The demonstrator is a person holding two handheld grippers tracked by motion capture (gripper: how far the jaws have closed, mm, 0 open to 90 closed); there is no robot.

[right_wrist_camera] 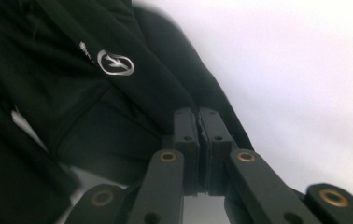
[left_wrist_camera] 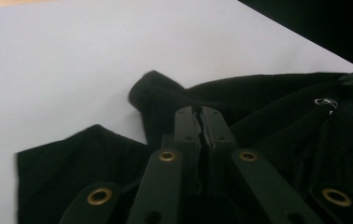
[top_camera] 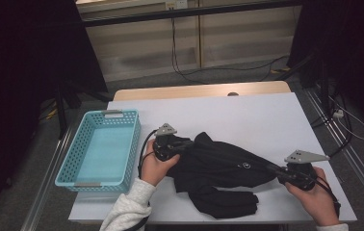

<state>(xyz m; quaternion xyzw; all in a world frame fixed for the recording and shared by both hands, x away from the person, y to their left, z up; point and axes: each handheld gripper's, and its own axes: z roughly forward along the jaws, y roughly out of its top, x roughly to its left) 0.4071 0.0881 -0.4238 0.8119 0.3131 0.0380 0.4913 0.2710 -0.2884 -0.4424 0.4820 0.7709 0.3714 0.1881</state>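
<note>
**Black garment held at both ends near the table's front edge**

The turquoise basket [top_camera: 74,166] sits at the table's [top_camera: 266,115] front-left corner, and its pale blue floor holds nothing. Just right of it, the left gripper [top_camera: 173,144] is clamped on one end of the black garment [top_camera: 218,168]; the right gripper [top_camera: 279,172], near the front-right corner, is clamped on the other end, cloth pinched between its jaws. The garment stretches between them along the front edge, a loose fold hanging toward that edge. The white surface behind it, up to the far edge, lies bare
</note>
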